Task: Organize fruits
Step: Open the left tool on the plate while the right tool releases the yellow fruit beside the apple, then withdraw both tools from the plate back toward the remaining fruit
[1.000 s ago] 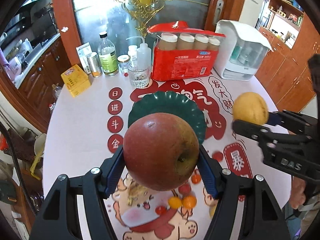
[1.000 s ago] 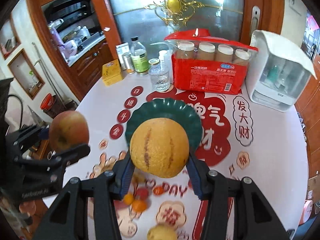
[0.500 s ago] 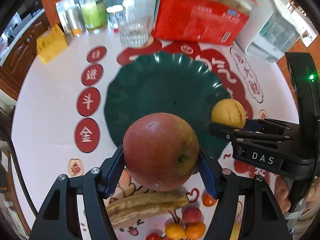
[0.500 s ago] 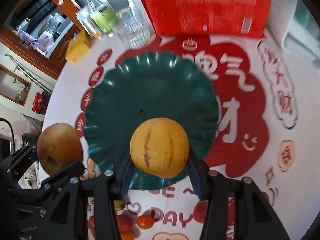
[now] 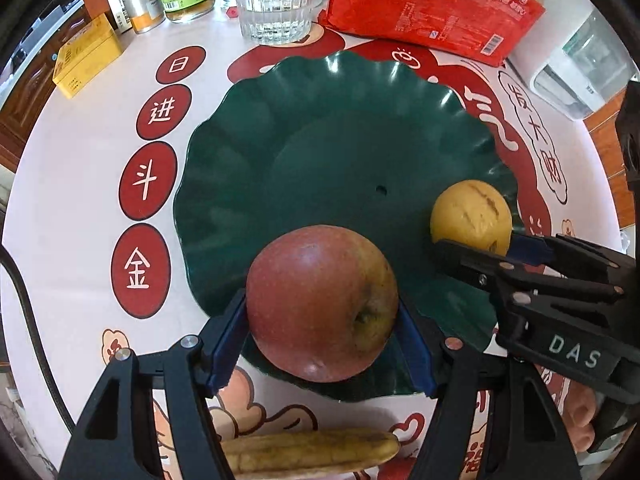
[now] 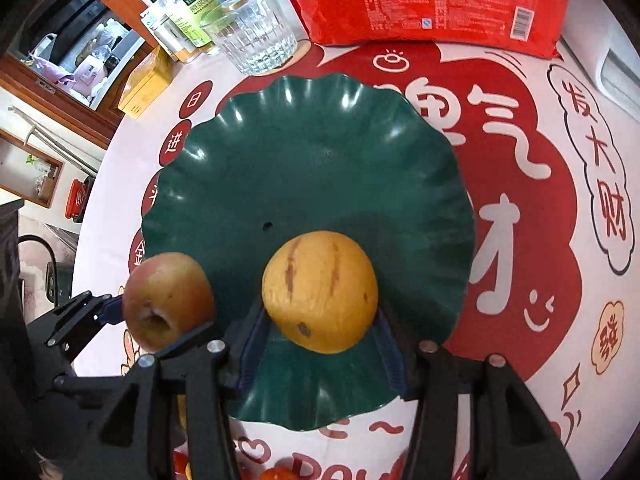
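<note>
While the left tool [image 5: 322, 330] clamps a firm, smooth apple [image 5: 322, 304] across its middle, the right tool [image 6: 320, 342], jaws opening, cradles a round yellow fruit [image 6: 320, 291]; both could roll.

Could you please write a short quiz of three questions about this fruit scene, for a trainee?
1. True or false: the green plate already has a fruit lying free on it.
2. Which gripper holds the red apple? A) left gripper B) right gripper
3. Fill in: the right gripper holds a ____ melon-like fruit above the plate.

Key: 1 false, both fruits are held in jaws. 2 A. 3 yellow.
</note>
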A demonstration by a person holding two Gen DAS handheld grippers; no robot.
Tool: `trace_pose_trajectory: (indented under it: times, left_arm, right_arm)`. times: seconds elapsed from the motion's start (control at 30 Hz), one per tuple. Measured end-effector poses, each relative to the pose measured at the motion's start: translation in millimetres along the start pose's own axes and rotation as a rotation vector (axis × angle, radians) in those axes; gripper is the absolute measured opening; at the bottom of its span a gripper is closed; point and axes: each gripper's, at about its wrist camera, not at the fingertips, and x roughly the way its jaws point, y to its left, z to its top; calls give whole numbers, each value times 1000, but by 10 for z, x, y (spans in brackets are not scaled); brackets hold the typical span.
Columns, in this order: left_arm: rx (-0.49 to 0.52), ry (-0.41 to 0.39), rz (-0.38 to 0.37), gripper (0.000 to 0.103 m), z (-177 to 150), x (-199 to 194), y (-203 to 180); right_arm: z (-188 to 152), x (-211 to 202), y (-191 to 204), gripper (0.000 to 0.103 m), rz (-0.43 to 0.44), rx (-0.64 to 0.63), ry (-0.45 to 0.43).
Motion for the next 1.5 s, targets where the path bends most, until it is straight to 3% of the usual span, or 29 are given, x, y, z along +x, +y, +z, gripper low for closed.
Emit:
trace_pose_trajectory:
  times: [0.1, 0.2, 0.47, 0.83, 1.23, 1.5]
  left_arm:
    - [0, -18, 7, 86, 24, -52, -13]
    - [3, -36, 8, 90, 40, -133, -18]
    - [-17, -62, -18, 90, -26, -390, 14]
    - [6, -144, -20, 90, -358, -866, -1]
    - [-21, -272, -11, 90, -787, -1544, 108]
    - [18, -355, -7, 90, -1155, -1957, 61]
  right_arm:
    - [1, -17, 4, 54, 9, 4, -5]
    - [5, -67, -34, 58, 29, 30, -19]
    - [-15, -242, -52, 59, 59, 56, -44]
    - [-183, -665, 96, 59, 56, 39, -105]
    - [-641, -1085, 309, 59, 1, 7, -174]
    - [-1047, -1510, 512, 59, -24, -15, -283]
